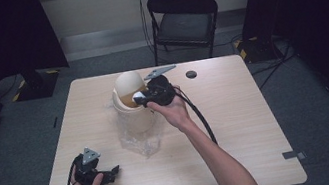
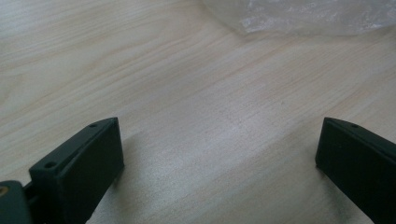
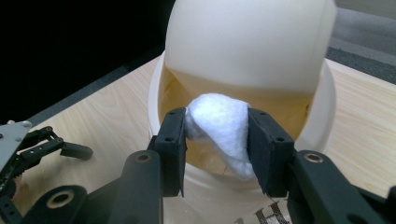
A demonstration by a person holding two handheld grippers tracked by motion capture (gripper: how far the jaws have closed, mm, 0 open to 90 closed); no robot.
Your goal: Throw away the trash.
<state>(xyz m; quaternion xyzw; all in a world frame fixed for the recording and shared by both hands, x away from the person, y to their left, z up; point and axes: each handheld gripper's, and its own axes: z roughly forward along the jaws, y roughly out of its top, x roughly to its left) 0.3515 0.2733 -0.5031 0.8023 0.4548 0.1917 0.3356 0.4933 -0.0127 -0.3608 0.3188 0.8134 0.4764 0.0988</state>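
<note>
A cream bin (image 1: 135, 115) with a domed swing lid (image 1: 129, 82) stands mid-table, its lid (image 3: 247, 42) tipped so the opening (image 3: 289, 112) shows. My right gripper (image 1: 142, 97) is at that opening, shut on a white wad of tissue (image 3: 219, 123) held between its jaws (image 3: 217, 140). My left gripper (image 1: 110, 174) rests low at the table's front left, open, with bare wood between its wide-apart jaws (image 2: 219, 154).
A clear plastic bag (image 1: 141, 142) lies in front of the bin, its edge (image 2: 303, 16) just ahead of my left gripper. A black cap-like disc (image 1: 191, 74) sits on the table's far side. A folding chair (image 1: 184, 18) stands behind the table (image 1: 239, 125).
</note>
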